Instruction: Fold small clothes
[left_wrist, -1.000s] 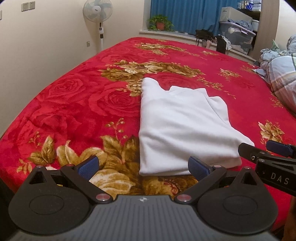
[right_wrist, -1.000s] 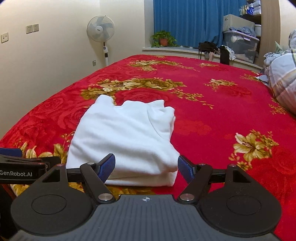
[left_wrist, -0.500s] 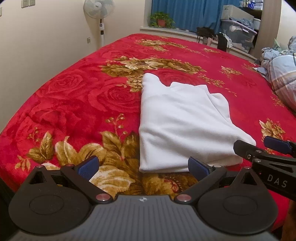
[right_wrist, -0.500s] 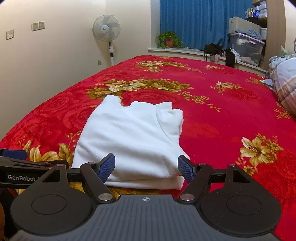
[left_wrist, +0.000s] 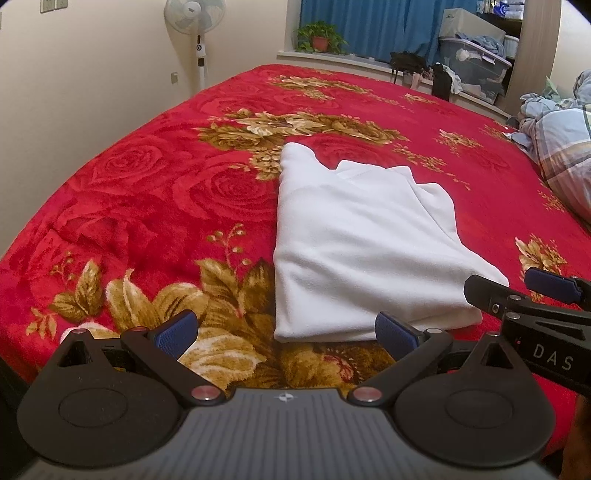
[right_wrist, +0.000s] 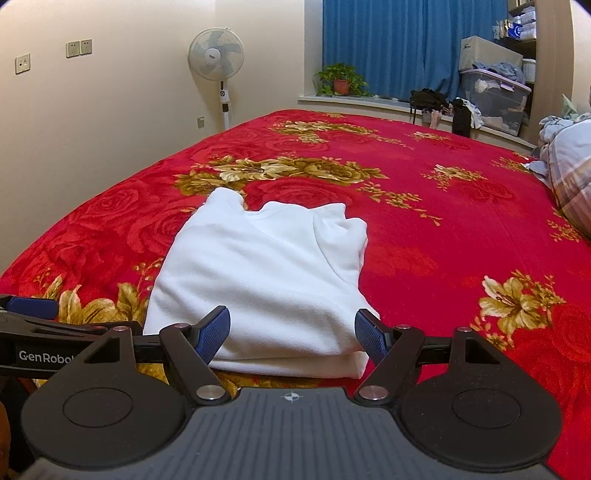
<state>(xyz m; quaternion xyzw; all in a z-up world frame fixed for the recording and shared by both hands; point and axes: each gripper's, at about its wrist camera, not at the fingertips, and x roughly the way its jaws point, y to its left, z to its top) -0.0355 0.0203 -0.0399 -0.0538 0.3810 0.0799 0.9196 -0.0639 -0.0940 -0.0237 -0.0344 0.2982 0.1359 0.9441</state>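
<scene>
While both grippers, left gripper (left_wrist: 284, 330) and right gripper (right_wrist: 292, 336), hover released, the shirt (left_wrist: 354, 247) looks half-folded; next, grasp its near edge.

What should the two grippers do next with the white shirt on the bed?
Probably ease forward and pinch the near edge of the white shirt to fold it away. Left gripper and right gripper are both open, empty, just short of that edge.

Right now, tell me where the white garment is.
The folded white garment lies on the red floral blanket near its front edge, directly ahead of the open right claw, right of the left claw.
</scene>
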